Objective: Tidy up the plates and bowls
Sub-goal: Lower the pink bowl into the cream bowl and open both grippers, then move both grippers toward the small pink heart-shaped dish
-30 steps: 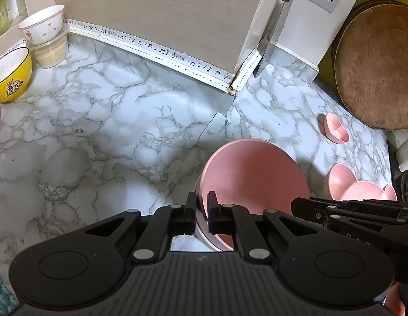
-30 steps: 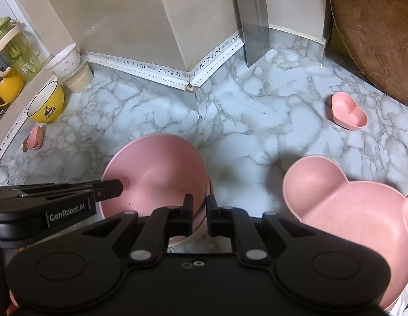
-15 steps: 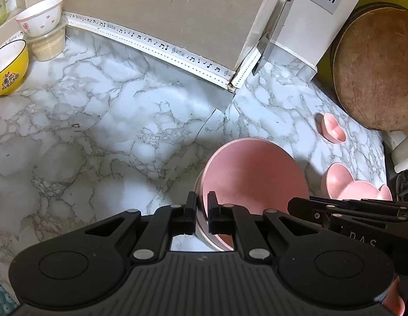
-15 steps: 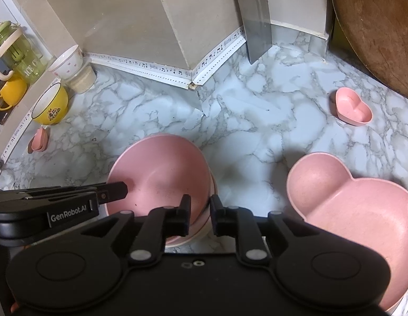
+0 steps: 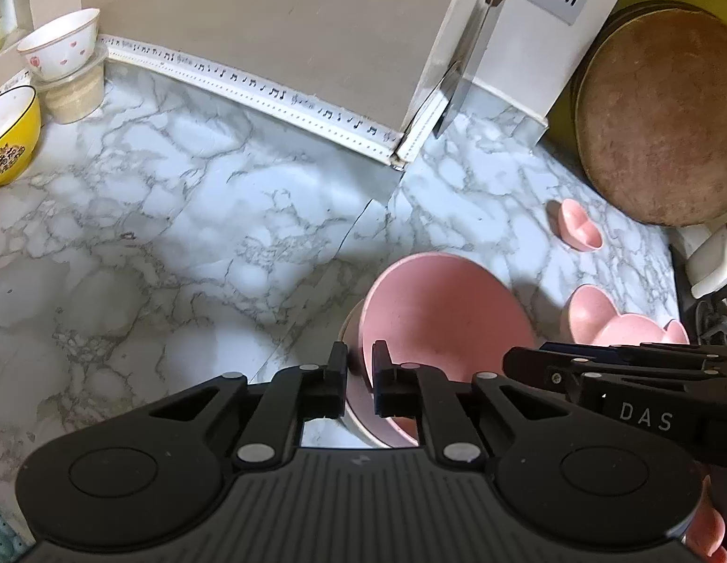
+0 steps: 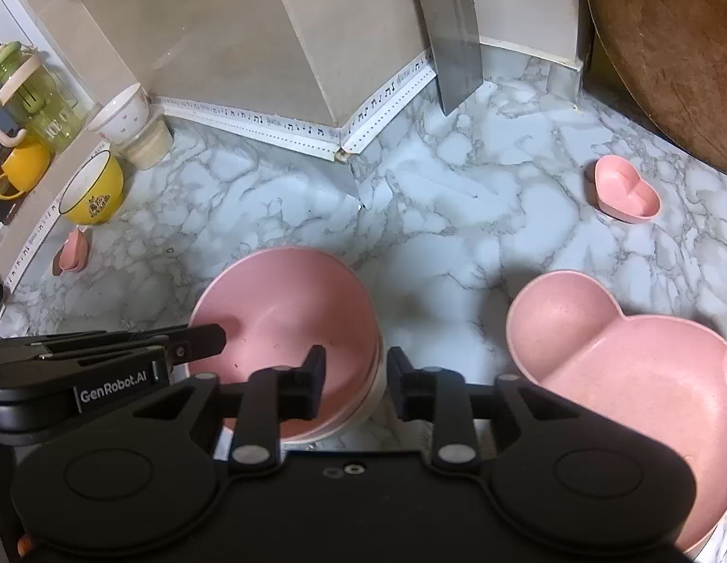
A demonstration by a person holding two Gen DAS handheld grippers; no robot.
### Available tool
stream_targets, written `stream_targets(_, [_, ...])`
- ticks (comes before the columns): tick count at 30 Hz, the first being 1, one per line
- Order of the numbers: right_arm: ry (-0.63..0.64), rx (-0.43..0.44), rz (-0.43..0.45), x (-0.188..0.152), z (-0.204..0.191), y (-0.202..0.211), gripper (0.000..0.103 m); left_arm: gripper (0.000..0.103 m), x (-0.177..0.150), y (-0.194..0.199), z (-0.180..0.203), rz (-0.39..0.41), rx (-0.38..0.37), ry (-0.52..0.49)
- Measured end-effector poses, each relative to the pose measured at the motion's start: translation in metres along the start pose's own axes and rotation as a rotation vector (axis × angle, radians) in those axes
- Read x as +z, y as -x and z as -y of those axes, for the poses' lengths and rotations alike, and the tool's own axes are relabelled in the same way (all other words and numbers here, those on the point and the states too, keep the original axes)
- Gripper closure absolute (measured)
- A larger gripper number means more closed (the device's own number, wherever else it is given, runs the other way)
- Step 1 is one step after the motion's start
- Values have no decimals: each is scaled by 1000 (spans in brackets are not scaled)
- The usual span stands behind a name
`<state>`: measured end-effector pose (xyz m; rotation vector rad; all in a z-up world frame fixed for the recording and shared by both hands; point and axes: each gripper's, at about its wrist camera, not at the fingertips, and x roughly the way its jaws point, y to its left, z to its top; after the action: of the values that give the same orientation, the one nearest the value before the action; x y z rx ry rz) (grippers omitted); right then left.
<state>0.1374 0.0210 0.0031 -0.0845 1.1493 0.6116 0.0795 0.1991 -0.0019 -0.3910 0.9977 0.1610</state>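
A round pink bowl (image 6: 288,319) sits nested in a paler, cream-coloured bowl (image 6: 370,403) on the marble-patterned countertop (image 5: 175,234), right in front of both grippers. The pink one is matte, faintly speckled, smooth-walled and deep, and its rim stands a little above the cream rim beneath it.

The left gripper (image 5: 359,377) is clenched on the near-left rim of the pink bowl, its black jaws almost together with the thin wall pinched between them. The right gripper (image 6: 355,384) straddles the bowl's right rim: one finger inside the bowl, the other outside the cream wall. Its jaws have just been opening, and the pads stand clear of the rim on both sides, so the grip there is released.

To the right of the pink bowl lies a matte pink bear-shaped plate (image 6: 635,375) with rounded ear lobes and a shallow divided well. Beyond the bowl and to the right, well apart, sits a small pink heart-shaped dish (image 6: 626,190). Far to the bowl's left, against the wall, are a glossy yellow bowl (image 6: 93,192) with a dark rim and a white bowl (image 6: 121,115) with small hearts, stacked on a squat translucent container (image 6: 149,148). A rough brown round board (image 5: 659,112) leans at the back right.
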Motion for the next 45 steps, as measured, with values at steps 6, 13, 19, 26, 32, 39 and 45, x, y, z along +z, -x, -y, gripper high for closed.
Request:
stream_targets(6, [4, 11, 11, 0, -1, 7, 59, 93, 3, 10, -3, 31, -16, -5])
stream_targets(13, [17, 5, 61, 3, 0, 27, 44, 92, 8, 31, -1, 111, -89, -11])
stream_targets(19, [18, -21, 127, 10, 11, 55, 37, 65, 17, 49, 12, 191, -133, -39])
stream_targets(26, [-12, -78, 202, 20, 40, 87, 21, 32, 31, 59, 41, 272, -167, -101])
stream_targets(32, [-58, -206, 261, 25, 74, 101, 2, 25, 47, 53, 74, 278, -158, -163])
stream_targets(39, [-219, -242, 260, 36, 134, 104, 1, 25, 70, 20, 118, 190, -152, -216])
stream_targets(45, [-322, -236, 233, 45, 171, 91, 2, 25, 90, -15, 159, 123, -143, -259])
